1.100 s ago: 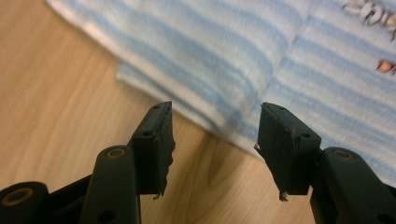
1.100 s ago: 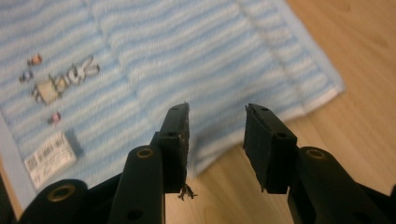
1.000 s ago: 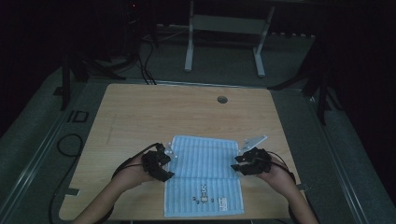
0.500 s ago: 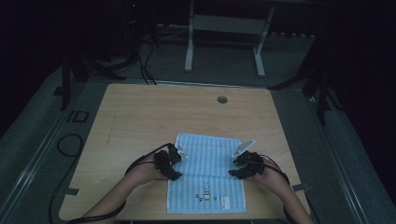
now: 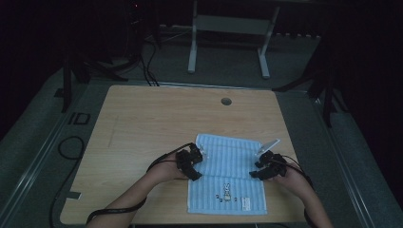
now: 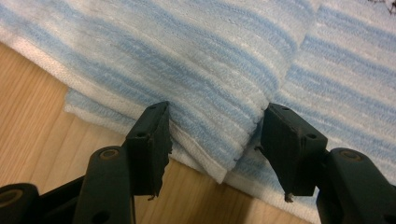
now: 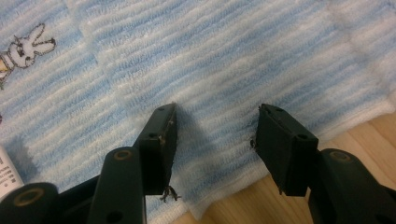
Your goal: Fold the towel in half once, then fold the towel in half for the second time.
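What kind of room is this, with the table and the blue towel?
Probably a lab or workshop set up for recording, not a home. A bare wooden table sits in a dark room, black cables trail over grey floor, and a metal stand is behind.

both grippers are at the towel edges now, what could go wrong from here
The left gripper has open jaws around a folded edge of the towel with a layer beneath, so closing may catch just one layer. The right gripper is also open, over flat cloth near the edge; it may pinch too little and slip. Uneven grips could skew the fold near the table front.
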The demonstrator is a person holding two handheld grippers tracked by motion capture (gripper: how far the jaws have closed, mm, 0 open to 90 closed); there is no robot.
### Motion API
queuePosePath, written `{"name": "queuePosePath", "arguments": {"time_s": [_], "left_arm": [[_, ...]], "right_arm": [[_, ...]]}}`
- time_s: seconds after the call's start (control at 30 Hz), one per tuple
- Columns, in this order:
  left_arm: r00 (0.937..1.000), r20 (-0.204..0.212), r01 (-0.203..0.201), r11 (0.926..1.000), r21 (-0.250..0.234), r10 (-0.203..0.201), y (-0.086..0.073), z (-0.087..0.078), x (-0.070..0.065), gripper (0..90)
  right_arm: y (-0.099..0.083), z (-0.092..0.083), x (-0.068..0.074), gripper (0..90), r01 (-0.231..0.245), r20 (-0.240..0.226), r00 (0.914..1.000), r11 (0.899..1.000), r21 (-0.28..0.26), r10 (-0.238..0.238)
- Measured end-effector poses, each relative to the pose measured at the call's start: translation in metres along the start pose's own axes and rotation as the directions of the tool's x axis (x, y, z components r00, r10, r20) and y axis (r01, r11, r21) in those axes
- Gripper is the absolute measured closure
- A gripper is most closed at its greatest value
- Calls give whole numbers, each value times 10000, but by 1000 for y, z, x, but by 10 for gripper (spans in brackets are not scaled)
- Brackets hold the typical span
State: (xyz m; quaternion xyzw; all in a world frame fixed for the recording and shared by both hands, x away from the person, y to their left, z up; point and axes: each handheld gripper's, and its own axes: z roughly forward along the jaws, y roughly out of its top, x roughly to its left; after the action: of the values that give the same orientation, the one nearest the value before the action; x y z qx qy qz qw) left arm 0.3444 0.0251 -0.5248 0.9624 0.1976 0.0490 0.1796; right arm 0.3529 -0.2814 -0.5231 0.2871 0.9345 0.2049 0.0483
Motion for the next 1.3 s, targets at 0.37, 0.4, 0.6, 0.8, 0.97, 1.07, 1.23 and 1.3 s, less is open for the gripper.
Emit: {"name": "queuePosePath", "arguments": {"time_s": [0.37, 0.4, 0.6, 0.8, 0.97, 1.07, 1.23, 1.3], "left_arm": [[9986, -485, 228, 9997, -19, -229, 3, -35, 23, 424], [9987, -425, 281, 9996, -4, -280, 4, -38, 27, 423], [9952, -511, 839, 9965, 1, -838, 21, -42, 63, 389], [9888, -710, 1306, 9913, -180, -1316, 40, -30, 85, 389], [9865, -738, 1457, 9893, -109, -1461, 53, -14, 97, 389], [9862, -926, 1378, 9905, -31, -1375, 57, -8, 104, 389], [9750, -698, 2102, 9774, -211, -2111, 57, 5, 121, 375], [9734, -557, 2216, 9750, -175, -2223, 57, 12, 125, 375]], "right_arm": [[11, -20, -4, 470, 159, 291, 9995, 9996, -245, -152], [13, -24, -7, 469, 119, 341, 9994, 9995, -303, -109], [33, -37, -35, 448, -250, 760, 9967, 9992, -298, 272], [52, -32, -63, 435, -945, 1102, 9894, 9955, -75, 948], [62, -18, -83, 425, -1629, 1138, 9805, 9865, 165, 1601], [64, -6, -90, 424, -1853, 1243, 9759, 9819, 399, 1792], [61, 13, -96, 447, -2166, 1290, 9706, 9713, 980, 2034], [60, 19, -95, 509, -2108, 1304, 9725, 9676, 1386, 1932]]}}
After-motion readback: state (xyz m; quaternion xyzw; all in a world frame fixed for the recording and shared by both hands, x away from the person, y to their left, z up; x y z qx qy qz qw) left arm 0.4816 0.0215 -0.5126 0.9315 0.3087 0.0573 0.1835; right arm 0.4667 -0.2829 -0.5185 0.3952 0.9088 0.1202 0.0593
